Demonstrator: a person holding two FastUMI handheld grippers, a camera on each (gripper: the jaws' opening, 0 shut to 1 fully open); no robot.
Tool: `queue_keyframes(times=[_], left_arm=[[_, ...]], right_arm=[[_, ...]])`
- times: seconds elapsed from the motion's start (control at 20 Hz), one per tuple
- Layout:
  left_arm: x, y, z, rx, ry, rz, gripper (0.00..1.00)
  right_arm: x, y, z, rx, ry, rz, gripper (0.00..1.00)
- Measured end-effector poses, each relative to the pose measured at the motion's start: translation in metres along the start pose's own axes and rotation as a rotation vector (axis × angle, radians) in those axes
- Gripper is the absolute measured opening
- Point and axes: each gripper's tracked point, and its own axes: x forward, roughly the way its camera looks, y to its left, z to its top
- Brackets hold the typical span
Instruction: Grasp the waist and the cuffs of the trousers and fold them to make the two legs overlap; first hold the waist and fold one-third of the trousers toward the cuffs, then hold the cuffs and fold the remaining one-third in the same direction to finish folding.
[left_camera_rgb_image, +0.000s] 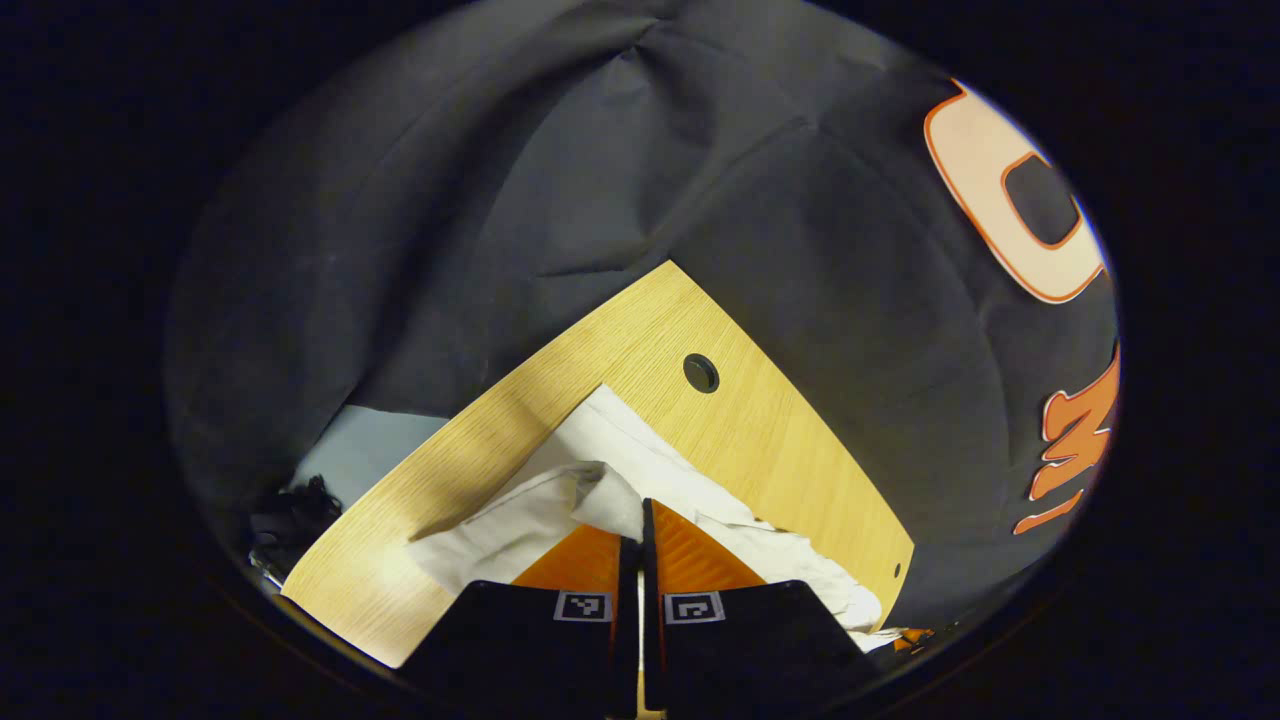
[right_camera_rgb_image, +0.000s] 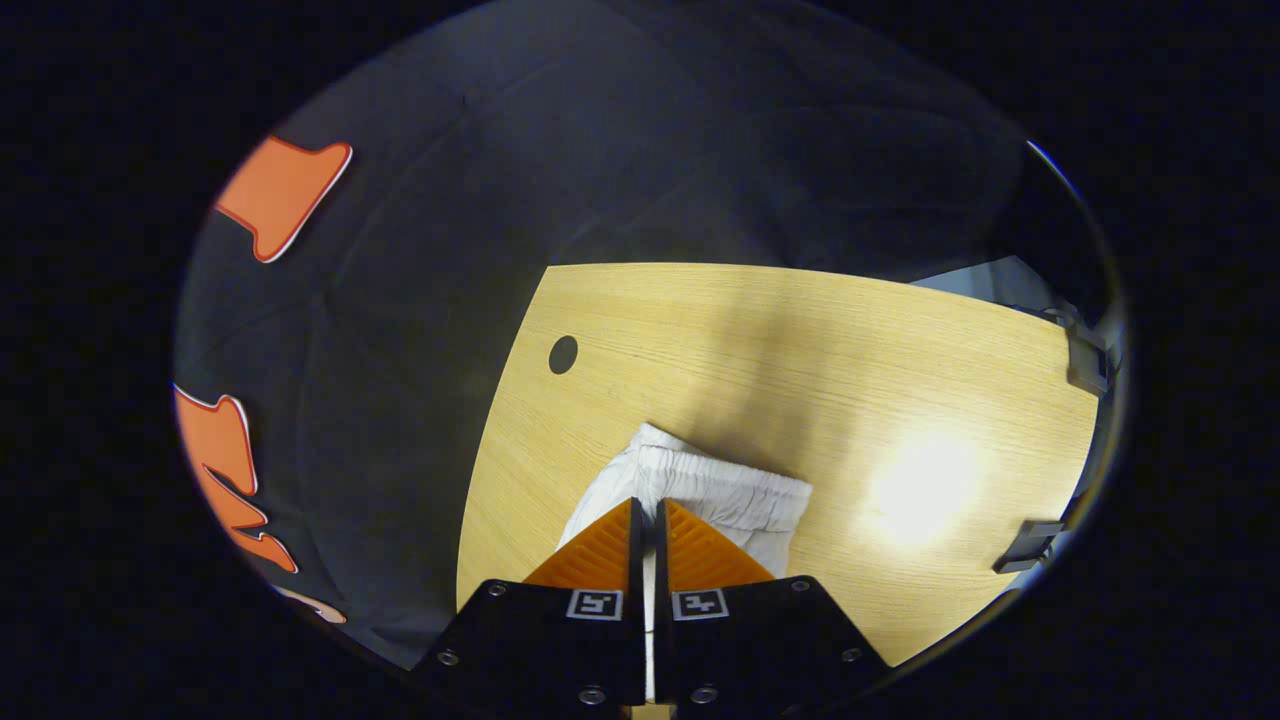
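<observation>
Trousers: white, soft cloth, lying on the wooden table. In the left gripper view they run from a flat corner at the far end, near the table's round hole, down to rumpled folds at the right edge of the table; one fold is lifted and creased at the fingertips. In the right gripper view the trousers show a gathered, elastic-looking waistband as a straight ribbed edge, with the cloth below it smooth.

Left gripper: jaws drawn nearly together, with a lifted fold of the trousers pinched at the tips.

Right gripper: jaws likewise narrow, a slim gap between them, tips at the waistband; whether cloth lies between them, cannot tell.

Table: light wood grain, one corner reaching far into the dark cloth wall.

Left gripper view, particular: a patch of pale floor at the left beyond the table, with a dark bundle beside it.

Right gripper view, particular: the round hole at the left of the table, a bright glare on the wood at the right, and two dark clamps on the table's right edge.
</observation>
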Motion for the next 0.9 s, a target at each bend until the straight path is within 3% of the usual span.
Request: queue_keyframes(times=[0.3,0.6,0.75,0.9], left_arm=[[0.039,-0.003,0.026,-0.013,-0.002,-0.039,0.05],[0.045,0.008,0.039,-0.063,0.002,-0.017,0.06],[0.055,0.007,0.042,-0.019,-0.009,0.008,0.08],[0.048,0.002,0.049,-0.028,-0.057,-0.023,0.15]], right_arm=[[0.036,0.041,0.013,0.024,0.005,0.006,0.04],[0.075,0.042,0.009,0.055,0.029,0.001,0.04],[0.072,0.044,0.009,0.078,0.054,0.034,0.04],[0.062,0.048,0.017,0.068,0.042,0.076,0.05]])
